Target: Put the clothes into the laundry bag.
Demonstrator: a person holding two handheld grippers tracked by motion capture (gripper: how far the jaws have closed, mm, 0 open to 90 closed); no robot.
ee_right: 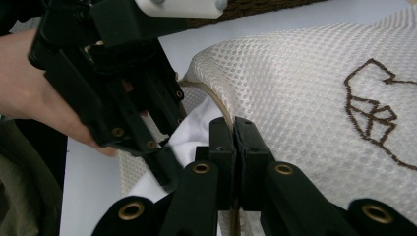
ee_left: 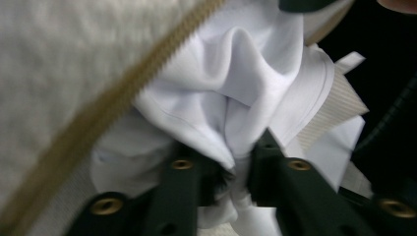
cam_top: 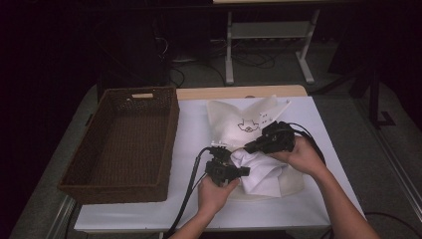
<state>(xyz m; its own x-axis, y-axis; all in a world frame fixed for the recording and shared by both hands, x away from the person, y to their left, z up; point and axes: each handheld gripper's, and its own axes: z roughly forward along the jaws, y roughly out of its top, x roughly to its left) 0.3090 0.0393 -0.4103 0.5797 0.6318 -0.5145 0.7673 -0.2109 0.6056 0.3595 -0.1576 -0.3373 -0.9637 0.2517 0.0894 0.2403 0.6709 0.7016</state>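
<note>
The left gripper [ee_left: 241,167] pinches a bunch of the white cloth [ee_left: 236,88]. The right gripper [ee_right: 235,147] is squeezed on the zipper edge of the mesh bag [ee_right: 305,93]. The cloth sits partly inside the bag on the counter [cam_top: 194,129], beside the brown basket [cam_top: 124,144].

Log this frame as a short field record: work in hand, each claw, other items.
work: white garment going into or out of a cream mesh laundry bag
left claw: shut on the white garment
right claw: shut on the mesh bag's zipper edge
basket: brown wicker basket, left of the bag
surface: white table
</note>
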